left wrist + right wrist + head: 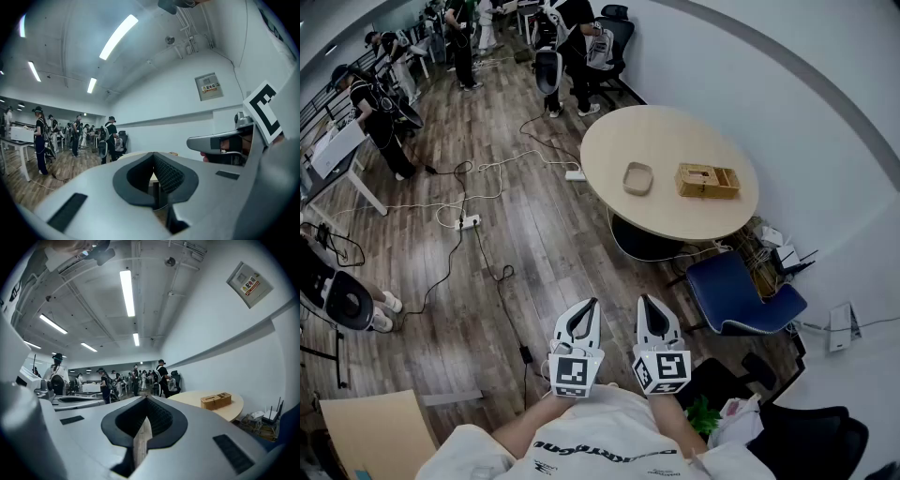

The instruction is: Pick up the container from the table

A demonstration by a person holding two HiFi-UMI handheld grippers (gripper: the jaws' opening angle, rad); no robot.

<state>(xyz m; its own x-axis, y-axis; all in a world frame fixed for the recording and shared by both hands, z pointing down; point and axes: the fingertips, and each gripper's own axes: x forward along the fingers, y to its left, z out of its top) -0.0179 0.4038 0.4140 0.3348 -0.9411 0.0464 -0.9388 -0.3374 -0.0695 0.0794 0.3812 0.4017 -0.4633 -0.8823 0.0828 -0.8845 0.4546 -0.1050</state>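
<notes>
A round light-wood table [703,141] stands a few steps ahead by the white wall. On it lie a small beige shallow container [637,178] and, to its right, a wooden compartment box [707,181]. That box also shows in the right gripper view [216,400] on the table [236,409]. My left gripper [592,305] and right gripper [645,302] are held side by side close to my body, far short of the table. Both point level and are shut with nothing between the jaws, the left [153,155] and the right [146,400] alike.
A blue chair [736,295] stands at the table's near side, and a dark chair [642,246] is tucked under it. Cables and a power strip [469,222] lie on the wood floor. Several people [380,117] stand far off. A black chair [806,441] sits at my right.
</notes>
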